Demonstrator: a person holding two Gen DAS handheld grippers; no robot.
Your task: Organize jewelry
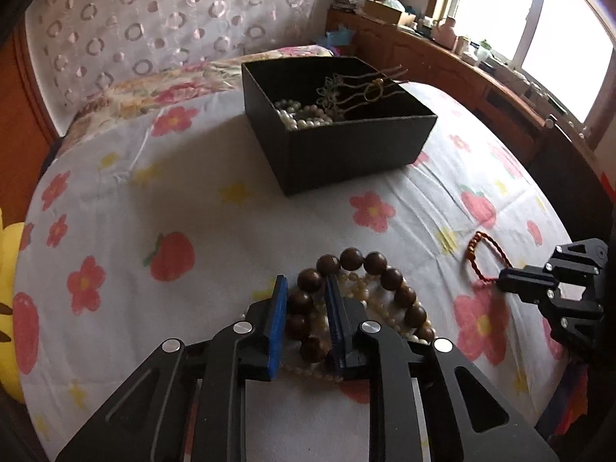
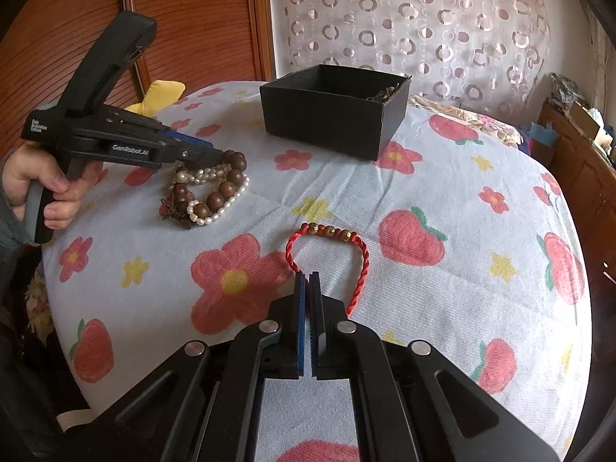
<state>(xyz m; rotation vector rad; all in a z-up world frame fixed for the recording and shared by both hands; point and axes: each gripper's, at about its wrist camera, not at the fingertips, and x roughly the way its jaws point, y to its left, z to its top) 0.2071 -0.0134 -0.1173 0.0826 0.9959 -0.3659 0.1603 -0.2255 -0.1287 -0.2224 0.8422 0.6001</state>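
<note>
A brown wooden bead bracelet [image 1: 389, 277] lies on the floral sheet over a pearl strand [image 1: 385, 310]. My left gripper [image 1: 308, 288] straddles one side of the bead bracelet, jaws partly closed around its beads; it also shows in the right wrist view [image 2: 215, 153]. A red braided cord bracelet [image 2: 331, 250] with gold beads lies in front of my right gripper [image 2: 308, 275], whose jaws are shut on the cord's near end. A black box [image 1: 338, 142] holds pearls [image 1: 304, 115] and hairpins [image 1: 358, 90].
The bed sheet [image 2: 442, 300] has strawberry and flower prints. A yellow plush [image 2: 161, 92] lies at the bed's far edge. A wooden cabinet [image 1: 462, 65] with clutter runs under the window. A curtain [image 1: 154, 27] hangs behind.
</note>
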